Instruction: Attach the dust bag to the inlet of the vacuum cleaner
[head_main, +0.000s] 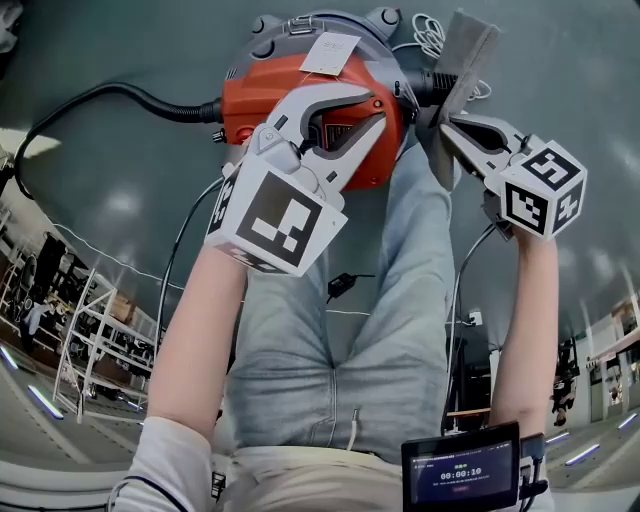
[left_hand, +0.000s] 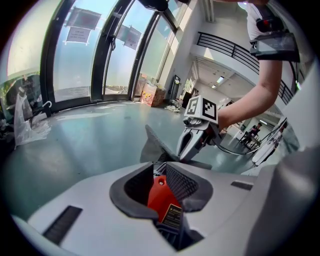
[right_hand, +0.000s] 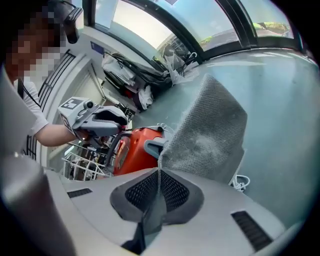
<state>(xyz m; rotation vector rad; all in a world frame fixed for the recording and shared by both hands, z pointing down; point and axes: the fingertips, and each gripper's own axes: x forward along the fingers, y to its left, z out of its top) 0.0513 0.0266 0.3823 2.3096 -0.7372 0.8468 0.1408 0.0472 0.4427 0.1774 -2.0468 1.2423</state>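
Grey mesh cloth: the dust bag (right_hand: 212, 127). It is thin, limp and very light. It folds wherever it is pinched and has no shape of its own, so it is likely to flop and twist off line. The weave looks rough enough not to slip. Best hold, by my reckoning, is close to the mouth edge, so the opening can be steered; a pinch far out on the body only swings the sack.

Right gripper (head_main: 455, 128): jaws clenched on a fold of the bag. The cloth runs edge-on between the pads and fans out beyond the tips, up and to the right. In the head view the bag stands up from the jaws, just beside a dark stub (head_main: 428, 86) on the machine's side, probably the inlet. Cannot tell whether the bag's mouth sits on it.

Left gripper (head_main: 372, 115): jaws part-way in, clamped on an orange ridge of the vacuum cleaner (head_main: 262, 92), steadying it. The shell is hard plastic, rigid, and looks fairly heavy. It sits on the grey floor (head_main: 120, 190).
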